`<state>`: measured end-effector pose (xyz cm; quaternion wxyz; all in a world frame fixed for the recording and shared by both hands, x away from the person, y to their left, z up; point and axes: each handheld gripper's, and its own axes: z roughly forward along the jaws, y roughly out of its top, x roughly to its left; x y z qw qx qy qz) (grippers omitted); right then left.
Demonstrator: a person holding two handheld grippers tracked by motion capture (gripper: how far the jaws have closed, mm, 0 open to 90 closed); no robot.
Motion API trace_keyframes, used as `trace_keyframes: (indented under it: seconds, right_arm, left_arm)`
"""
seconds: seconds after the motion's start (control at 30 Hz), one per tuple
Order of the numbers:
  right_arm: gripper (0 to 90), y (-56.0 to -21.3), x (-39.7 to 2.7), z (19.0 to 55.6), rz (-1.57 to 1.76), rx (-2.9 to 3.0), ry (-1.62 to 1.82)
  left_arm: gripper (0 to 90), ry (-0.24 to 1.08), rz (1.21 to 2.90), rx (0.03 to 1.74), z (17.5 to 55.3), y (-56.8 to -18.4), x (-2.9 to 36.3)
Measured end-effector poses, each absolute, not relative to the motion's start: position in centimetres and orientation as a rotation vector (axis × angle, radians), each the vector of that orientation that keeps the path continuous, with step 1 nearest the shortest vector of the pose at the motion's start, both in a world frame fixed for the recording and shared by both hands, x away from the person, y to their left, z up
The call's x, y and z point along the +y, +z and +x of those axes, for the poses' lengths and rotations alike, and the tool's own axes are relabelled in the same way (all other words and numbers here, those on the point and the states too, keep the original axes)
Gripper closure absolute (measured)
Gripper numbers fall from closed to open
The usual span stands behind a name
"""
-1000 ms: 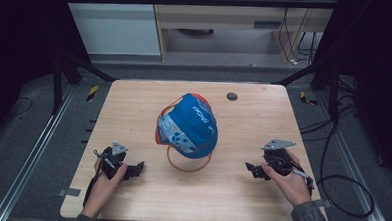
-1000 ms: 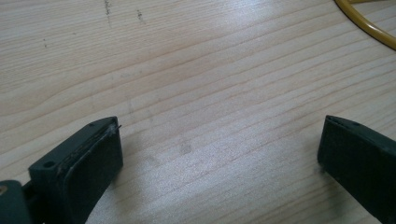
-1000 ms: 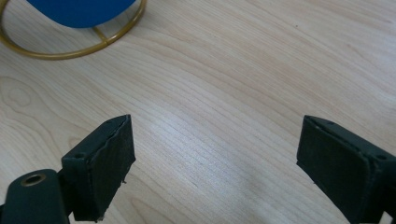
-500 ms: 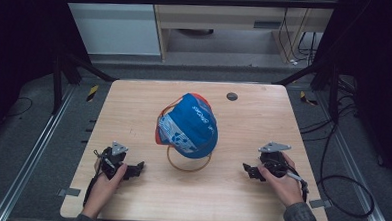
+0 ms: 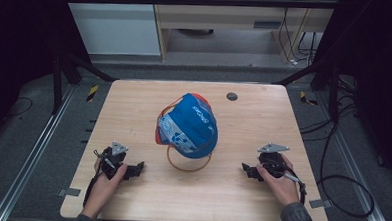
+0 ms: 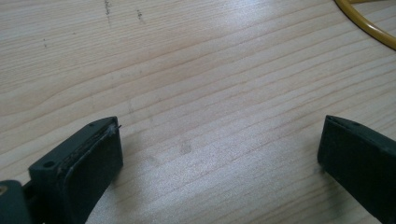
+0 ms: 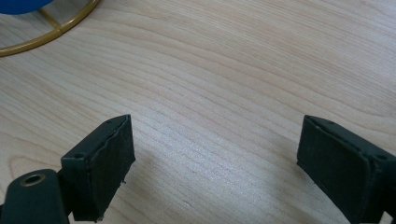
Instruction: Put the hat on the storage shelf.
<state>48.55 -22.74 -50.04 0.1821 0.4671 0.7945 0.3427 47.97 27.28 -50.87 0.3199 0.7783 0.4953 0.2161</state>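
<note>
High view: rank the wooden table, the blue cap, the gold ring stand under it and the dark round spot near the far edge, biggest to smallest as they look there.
1. wooden table
2. blue cap
3. gold ring stand, partly hidden under the cap
4. dark round spot

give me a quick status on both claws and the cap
Left claw open, empty, low over table. Right claw likewise. Blue cap sits untouched on gold stand between them. Nothing in the way.

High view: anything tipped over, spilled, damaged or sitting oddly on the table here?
Nothing stands out. The blue cap sits on a gold wire stand mid-table, tilted but supported. The left tool and right tool rest open on the wooden table either side, clear of the stand. No spills or damage visible.
</note>
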Motion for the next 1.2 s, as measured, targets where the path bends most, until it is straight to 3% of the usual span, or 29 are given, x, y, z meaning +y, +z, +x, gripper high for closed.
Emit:
trace_keyframes:
  seconds: [1.2]
  right_arm:
    - [8.1,-51.2,-21.6,47.7,1.334,2.160,0.946]
  left_arm:
    - [0.0,0.568,2.047,1.300,48.0,-50.9,27.3]
